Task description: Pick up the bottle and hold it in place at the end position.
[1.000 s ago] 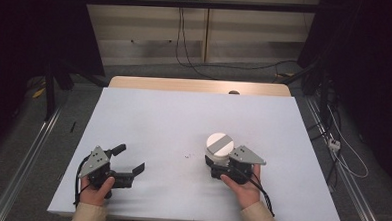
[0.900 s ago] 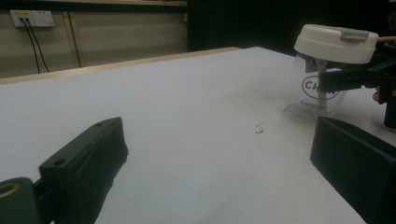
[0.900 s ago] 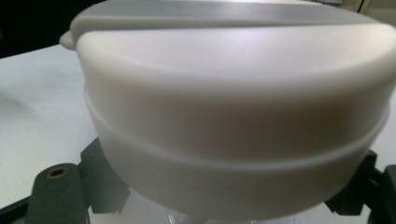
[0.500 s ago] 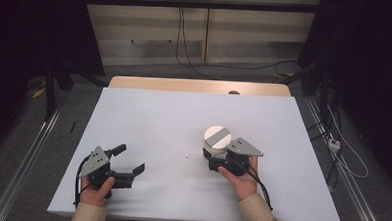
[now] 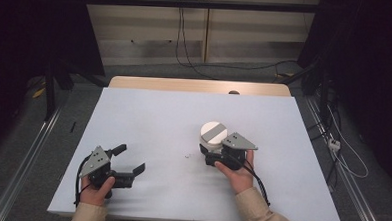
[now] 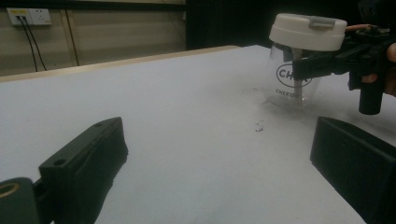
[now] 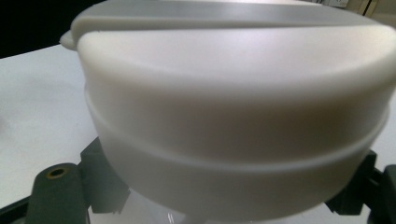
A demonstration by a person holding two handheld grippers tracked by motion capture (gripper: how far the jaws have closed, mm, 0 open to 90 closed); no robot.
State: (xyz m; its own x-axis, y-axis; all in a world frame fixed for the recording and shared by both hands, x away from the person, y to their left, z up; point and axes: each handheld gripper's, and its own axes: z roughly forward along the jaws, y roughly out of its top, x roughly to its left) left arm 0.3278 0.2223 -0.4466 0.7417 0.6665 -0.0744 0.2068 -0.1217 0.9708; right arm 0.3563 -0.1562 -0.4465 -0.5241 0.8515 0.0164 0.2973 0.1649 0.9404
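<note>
My left claw (image 5: 130, 161) sits low near the table's (image 5: 149, 113) near-left corner, jaws spread wide, gripped from behind by my left hand (image 5: 96, 190). My right claw (image 5: 208, 152) is out to the right, jaws clamped on either side of the lidded cup (image 5: 212, 135), right hand (image 5: 237, 175) wrapped around its body.

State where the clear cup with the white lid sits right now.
In the high view, the clear cup stands right of the table's centre, between the jaws of the right hand-held gripper.
</note>
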